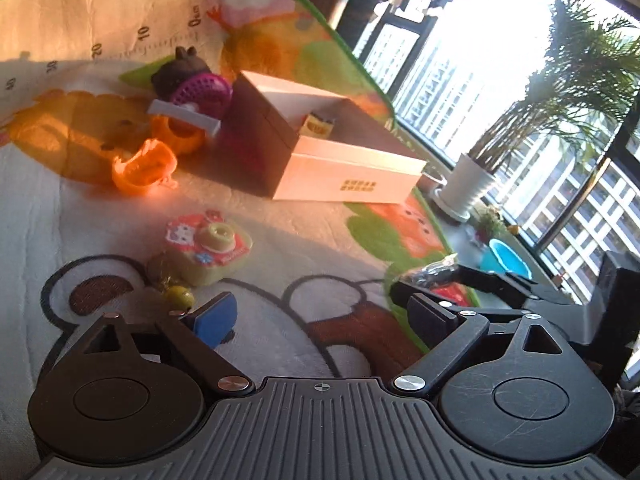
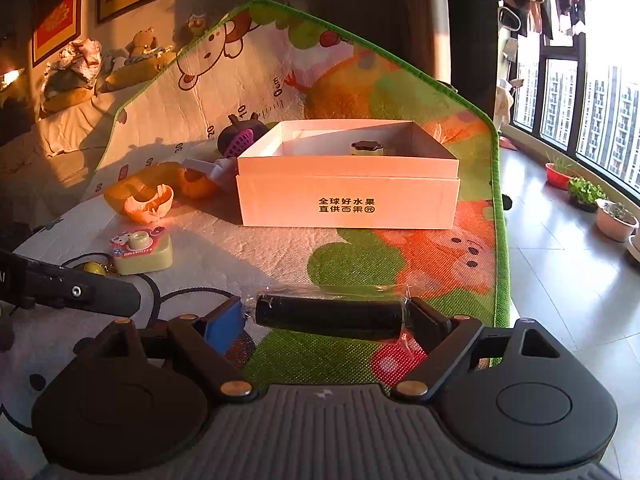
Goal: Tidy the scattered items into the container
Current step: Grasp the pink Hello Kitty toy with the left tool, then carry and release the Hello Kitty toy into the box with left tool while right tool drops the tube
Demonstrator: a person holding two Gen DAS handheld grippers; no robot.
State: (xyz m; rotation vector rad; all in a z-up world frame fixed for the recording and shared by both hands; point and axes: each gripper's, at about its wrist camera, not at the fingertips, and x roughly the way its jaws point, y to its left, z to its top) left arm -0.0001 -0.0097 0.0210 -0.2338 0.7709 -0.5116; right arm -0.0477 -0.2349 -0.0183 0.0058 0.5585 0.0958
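My right gripper (image 2: 326, 322) is shut on a black cylinder (image 2: 304, 314) in clear wrap, gripped end to end and held above the play mat in front of the open white box (image 2: 348, 204). A small jar with a dark flower-shaped lid (image 2: 366, 147) lies inside the box. My left gripper (image 1: 320, 316) is open with nothing between its fingers, low over the mat. Just ahead of it lie a toy camera (image 1: 208, 248) and a yellow bell (image 1: 180, 294). Orange shell halves (image 1: 144, 168), a grey bar (image 1: 184, 114) and a dark figure with purple mesh (image 1: 200, 88) lie left of the box.
The cartoon play mat (image 2: 400, 92) has a green edge that ends close to the right of the box. Beyond that edge is tiled floor with plant pots (image 2: 616, 220) along a window. Soft toys (image 2: 140, 52) are piled at the back left.
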